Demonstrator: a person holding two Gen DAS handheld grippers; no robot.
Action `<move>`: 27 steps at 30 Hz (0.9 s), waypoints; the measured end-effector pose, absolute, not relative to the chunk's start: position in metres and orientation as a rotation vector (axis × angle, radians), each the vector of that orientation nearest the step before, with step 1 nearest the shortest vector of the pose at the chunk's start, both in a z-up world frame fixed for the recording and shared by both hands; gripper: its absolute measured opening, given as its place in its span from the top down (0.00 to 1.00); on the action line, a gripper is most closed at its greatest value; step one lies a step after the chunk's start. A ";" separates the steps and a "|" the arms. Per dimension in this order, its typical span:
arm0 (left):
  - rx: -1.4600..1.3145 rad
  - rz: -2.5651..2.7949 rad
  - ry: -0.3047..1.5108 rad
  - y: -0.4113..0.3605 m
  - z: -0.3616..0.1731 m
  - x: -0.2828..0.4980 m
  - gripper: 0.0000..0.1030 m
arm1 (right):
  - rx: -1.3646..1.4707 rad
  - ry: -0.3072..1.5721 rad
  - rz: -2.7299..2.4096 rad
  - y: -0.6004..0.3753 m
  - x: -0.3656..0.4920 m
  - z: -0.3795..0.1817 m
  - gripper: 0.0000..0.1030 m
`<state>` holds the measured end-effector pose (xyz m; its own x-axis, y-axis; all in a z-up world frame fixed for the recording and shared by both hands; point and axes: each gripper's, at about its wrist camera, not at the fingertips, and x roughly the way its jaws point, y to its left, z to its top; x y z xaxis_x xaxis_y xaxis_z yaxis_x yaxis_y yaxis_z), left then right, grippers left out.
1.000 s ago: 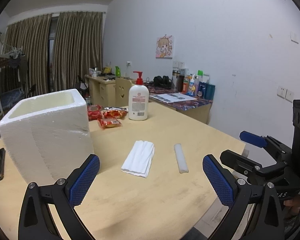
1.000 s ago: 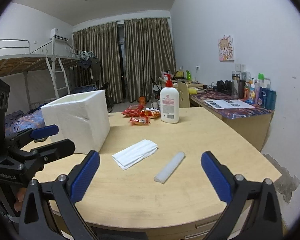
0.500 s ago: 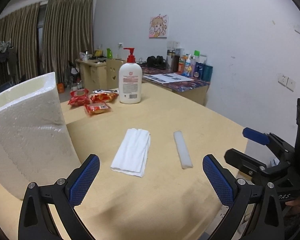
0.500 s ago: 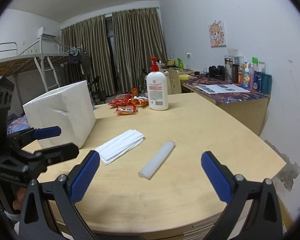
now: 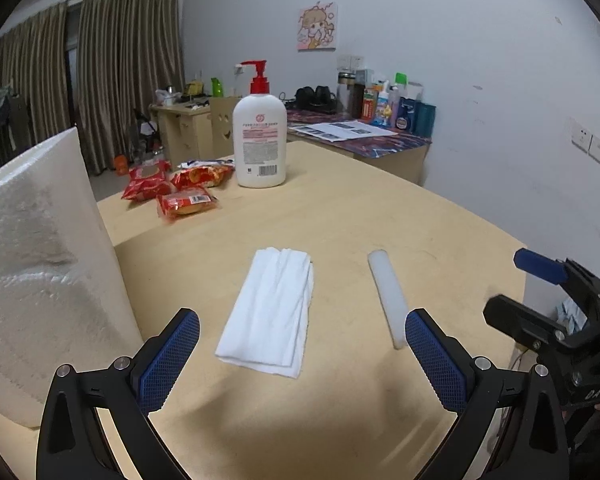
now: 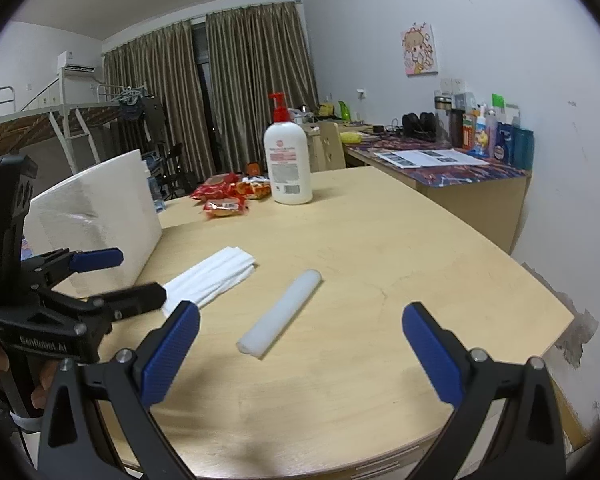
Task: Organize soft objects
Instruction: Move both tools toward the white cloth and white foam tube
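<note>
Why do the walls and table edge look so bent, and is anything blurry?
Both wrist views use fisheye lenses, so straight lines bow and the corners go black. In the left wrist view the foam box looks smeared and a soft shadow lies under the left tongs. In the right wrist view the foam roll looks fairly sharp.

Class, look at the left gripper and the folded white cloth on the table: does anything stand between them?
Nothing visible does. The left gripper is open with the folded white cloth lying straight ahead on bare table. The white foam roll lies apart to its right, the foam box to its left.
</note>
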<state>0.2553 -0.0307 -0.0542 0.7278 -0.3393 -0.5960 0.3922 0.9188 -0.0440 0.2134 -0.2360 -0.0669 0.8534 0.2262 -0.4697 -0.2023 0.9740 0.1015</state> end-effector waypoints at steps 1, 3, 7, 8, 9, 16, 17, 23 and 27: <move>0.083 -0.404 0.643 -0.030 -0.055 0.258 0.00 | 0.050 0.504 0.227 -0.236 0.215 -0.068 0.00; 0.086 -0.399 0.656 -0.031 -0.057 0.264 0.00 | 0.050 0.513 0.232 -0.236 0.219 -0.070 0.00; 0.076 -0.404 0.665 -0.031 -0.061 0.275 0.02 | 0.058 0.535 0.238 -0.235 0.227 -0.073 0.00; 0.070 -0.405 0.666 -0.031 -0.062 0.278 0.03 | 0.059 0.537 0.243 -0.235 0.228 -0.073 0.00; 0.064 -0.405 0.669 -0.031 -0.063 0.280 0.03 | 0.061 0.539 0.246 -0.236 0.230 -0.073 0.00; 0.069 -0.382 0.718 -0.028 -0.077 0.296 0.15 | 0.090 0.573 0.271 -0.238 0.242 -0.079 0.00; 0.075 -0.378 0.733 -0.028 -0.079 0.298 0.15 | 0.090 0.581 0.275 -0.238 0.244 -0.080 0.00; 0.033 -0.382 0.797 -0.022 -0.088 0.310 0.22 | 0.061 0.612 0.282 -0.233 0.253 -0.084 0.00; 0.021 -0.365 0.847 -0.019 -0.095 0.317 0.24 | 0.035 0.621 0.307 -0.226 0.254 -0.084 0.00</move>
<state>0.3174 -0.0191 -0.0951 0.6041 -0.3072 -0.7353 0.3235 0.9378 -0.1260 0.2539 -0.2258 -0.0838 0.7698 0.2933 -0.5670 -0.2724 0.9542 0.1239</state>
